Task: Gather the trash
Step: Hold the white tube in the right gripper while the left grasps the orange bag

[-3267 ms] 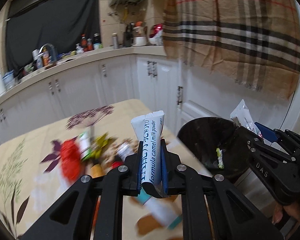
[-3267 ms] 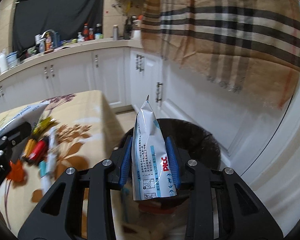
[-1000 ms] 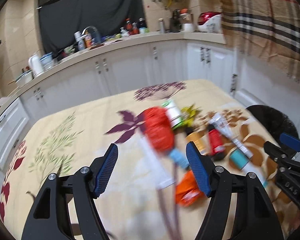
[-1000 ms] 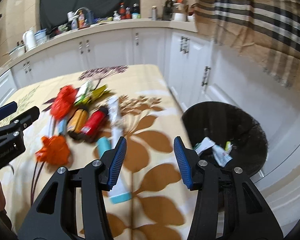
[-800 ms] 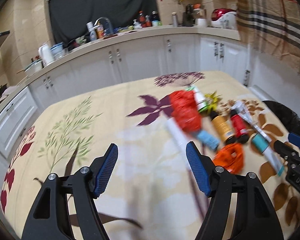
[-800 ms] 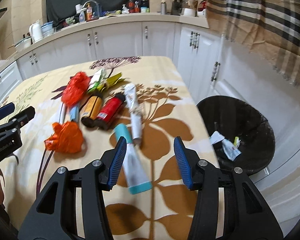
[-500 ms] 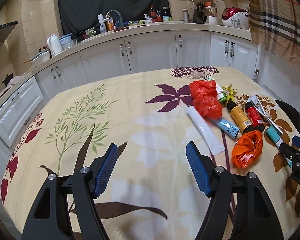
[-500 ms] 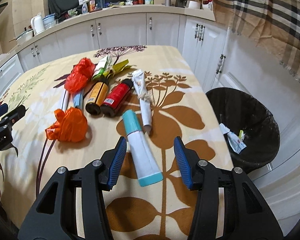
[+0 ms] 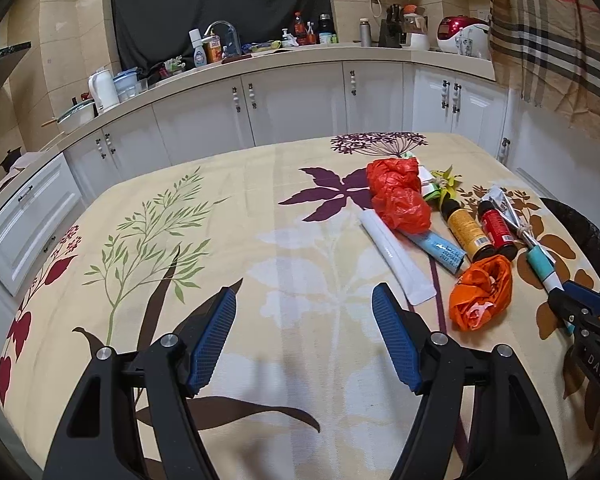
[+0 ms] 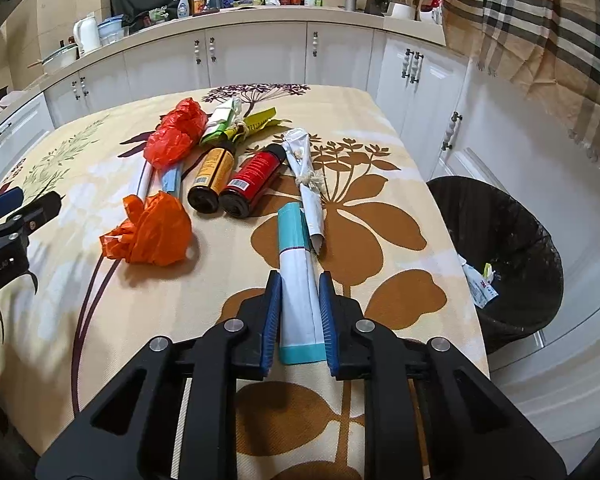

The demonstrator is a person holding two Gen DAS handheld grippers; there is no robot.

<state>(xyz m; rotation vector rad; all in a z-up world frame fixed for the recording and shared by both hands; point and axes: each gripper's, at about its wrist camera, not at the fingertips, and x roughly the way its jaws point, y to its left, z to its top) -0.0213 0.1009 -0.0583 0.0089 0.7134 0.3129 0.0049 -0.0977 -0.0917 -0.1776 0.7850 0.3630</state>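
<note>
Trash lies on the floral tablecloth. My right gripper point(image 10: 299, 304) is shut on a white packet with teal ends point(image 10: 297, 280), which still rests on the table. Beyond it lie a crumpled white wrapper point(image 10: 306, 176), a red bottle point(image 10: 252, 180), a yellow bottle point(image 10: 211, 178), an orange bag point(image 10: 152, 236) and a red bag point(image 10: 176, 136). My left gripper point(image 9: 304, 328) is open and empty over the table, left of a flat white packet point(image 9: 396, 256) and the orange bag point(image 9: 482, 296). The black bin point(image 10: 504, 248) stands beside the table's right edge, with wrappers inside.
A blue packet point(image 9: 440, 250) lies under the red bag point(image 9: 398, 196). A green and yellow wrapper point(image 10: 240, 122) lies at the far end of the pile. White cabinets point(image 9: 260, 108) and a cluttered counter run behind. A plaid cloth point(image 10: 540, 40) hangs at the right.
Both grippers dropped their packets into the bin and swung back over the table. My right gripper has since come down and closed on the white and teal packet. The left stays open.
</note>
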